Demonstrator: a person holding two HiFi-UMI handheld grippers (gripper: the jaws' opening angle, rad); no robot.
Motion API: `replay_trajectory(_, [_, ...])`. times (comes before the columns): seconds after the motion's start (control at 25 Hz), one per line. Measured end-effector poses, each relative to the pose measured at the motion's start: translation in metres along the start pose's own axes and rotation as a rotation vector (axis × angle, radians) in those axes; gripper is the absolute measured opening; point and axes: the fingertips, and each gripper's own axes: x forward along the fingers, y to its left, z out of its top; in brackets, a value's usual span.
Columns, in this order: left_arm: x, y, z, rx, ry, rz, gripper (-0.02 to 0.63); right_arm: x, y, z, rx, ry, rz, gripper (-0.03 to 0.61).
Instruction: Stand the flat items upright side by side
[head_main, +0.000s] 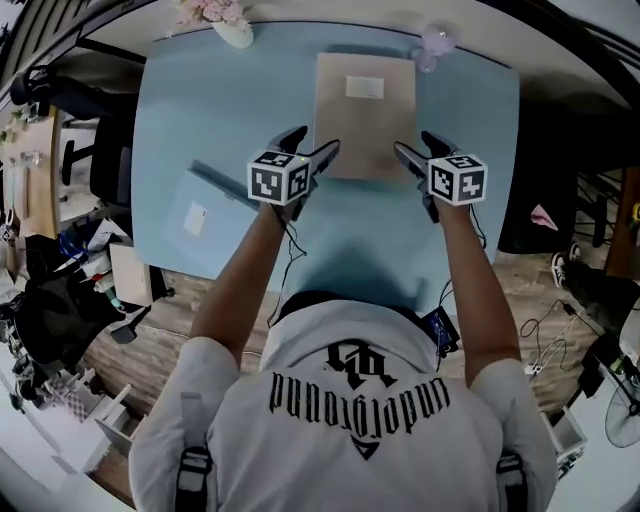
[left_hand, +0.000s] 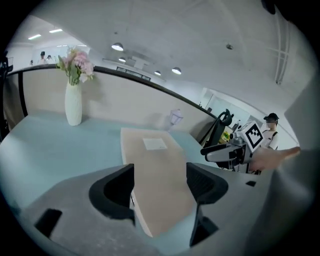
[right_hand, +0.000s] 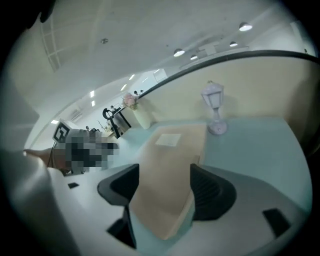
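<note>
Hovering at the near short edge of the tan envelope (head_main: 365, 115), we've got the left gripper (head_main: 318, 142) by its near left corner and the right gripper (head_main: 415, 147) by its near right corner, a matched pair. Fingers on both are spread wide, nothing pinched. Each gripper view shows a near corner of the envelope framed between the open fingers, pads clear of it on either side.

Here's the geometry that matters: the envelope lies flat in the middle of the pale blue surface (head_main: 480, 200), straight ahead of both grippers, its long axis running directly away from the person. The white label (head_main: 364, 87) sits toward the far end, so the near end is the plain one. Neither hand is nearer; they flank it evenly, angled down toward that near edge.

Off to the left lies a second flat item, a blue folder (head_main: 195, 215), also flat, skewed on a diagonal, well apart from the envelope and closer to the left gripper.

My read: nothing is upright yet, and a two-sided lift of the envelope's near edge looks like the opening play.
</note>
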Motion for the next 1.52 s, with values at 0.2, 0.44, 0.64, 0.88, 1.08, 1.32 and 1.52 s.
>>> replay_trajectory(0.2, [0.052, 0.034, -0.003, -0.082, 0.079, -0.006, 0.374, 0.049, -0.046, -0.003, 0.144, 0.066, -0.012, 0.317])
replay_trajectory(0.44, [0.096, 0.062, -0.015, -0.18, 0.134, -0.014, 0.384, 0.08, -0.069, -0.004, 0.192, 0.129, -0.009, 0.319])
replay_trajectory(0.64, [0.109, 0.065, -0.022, -0.242, 0.146, -0.057, 0.379, 0.088, -0.07, -0.005, 0.22, 0.14, 0.032, 0.313])
replay_trajectory(0.88, [0.107, 0.062, -0.02, -0.211, 0.145, -0.037, 0.37, 0.085, -0.068, -0.003, 0.196, 0.129, 0.005, 0.302])
replay_trajectory(1.08, [0.081, 0.039, -0.002, -0.074, 0.102, -0.013, 0.368, 0.053, -0.044, 0.015, 0.054, 0.07, -0.04, 0.296])
replay_trajectory(1.32, [0.042, -0.012, 0.008, 0.139, 0.038, 0.028, 0.368, -0.013, -0.016, 0.013, -0.121, -0.039, -0.153, 0.295])
replay_trajectory(1.52, [0.01, -0.055, -0.004, 0.299, -0.079, 0.086, 0.368, -0.065, 0.007, -0.01, -0.248, -0.156, -0.251, 0.293])
